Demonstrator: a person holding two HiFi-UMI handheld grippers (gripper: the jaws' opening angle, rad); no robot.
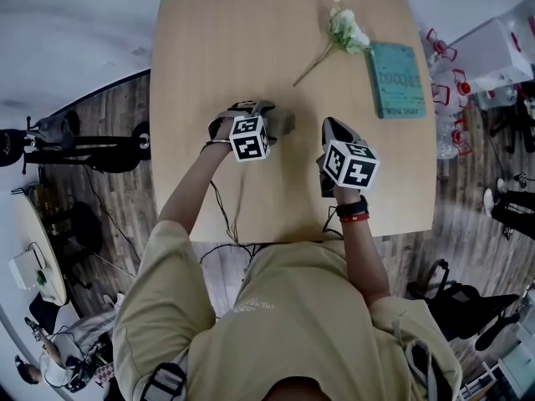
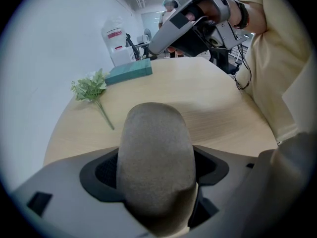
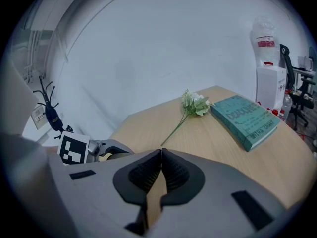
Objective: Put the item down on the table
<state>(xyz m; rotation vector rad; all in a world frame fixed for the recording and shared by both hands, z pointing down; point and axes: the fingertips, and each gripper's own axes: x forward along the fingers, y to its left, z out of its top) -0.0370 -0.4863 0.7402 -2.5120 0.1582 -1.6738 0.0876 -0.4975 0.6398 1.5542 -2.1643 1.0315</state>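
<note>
Book [image 3: 245,119], teal, cover reads "DEADLINE / MIRA GRANT", lies beside flower sprig [image 3: 194,104] on bench [image 1: 226,48]. Left tool [image 2: 156,171] pinches grey rounded item [image 2: 156,143]; right tool [image 3: 161,155] pressed together, empty.

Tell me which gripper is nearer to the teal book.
Right. The right gripper is short of the teal book, to its left; the left gripper, holding a grey item, is even farther left.

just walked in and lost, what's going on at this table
A person is working two hand-held grippers over a wooden table. The left claw is shut on a rounded grey-brown item, not yet released. The right claw is shut and empty. A flower sprig and a teal book lie at the far side.
</note>
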